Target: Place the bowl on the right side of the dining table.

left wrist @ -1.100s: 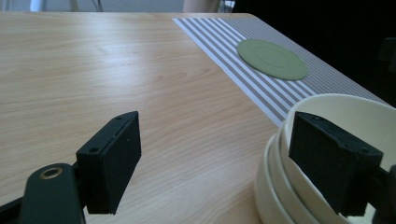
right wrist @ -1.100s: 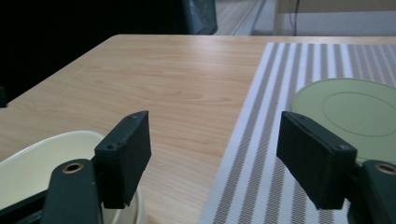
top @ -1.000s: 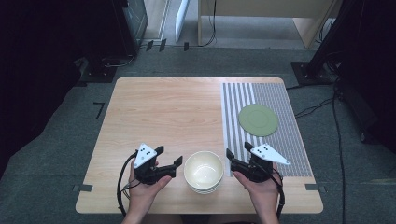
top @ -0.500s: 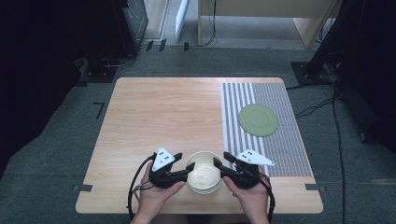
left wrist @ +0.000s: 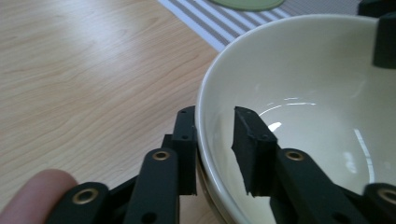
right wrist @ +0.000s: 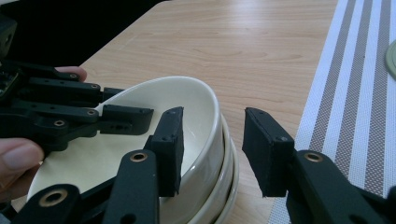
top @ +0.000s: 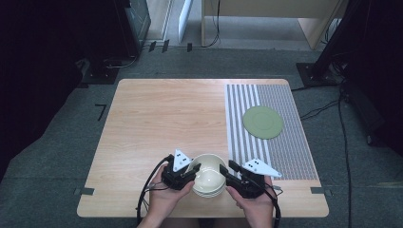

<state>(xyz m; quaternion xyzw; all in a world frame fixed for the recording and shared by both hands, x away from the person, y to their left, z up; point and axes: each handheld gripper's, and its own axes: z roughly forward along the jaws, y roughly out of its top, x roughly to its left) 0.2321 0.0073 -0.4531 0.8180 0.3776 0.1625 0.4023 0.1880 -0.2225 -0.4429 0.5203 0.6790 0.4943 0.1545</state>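
Straddling the top cream bowl (top: 207,174) of a stack at the table (top: 157,118) near edge, we see both grippers, left (left wrist: 215,151) & right (right wrist: 212,151), jaws apart over opposite rims; green plate (top: 263,122) far right.

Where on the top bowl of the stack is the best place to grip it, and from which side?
Grip the top bowl by its thin upright rim, one jaw inside and one outside, as both open grippers are now placed: the left gripper from its left, the right gripper from its right. It nests in the lower bowls, so lifting straight up looks best.
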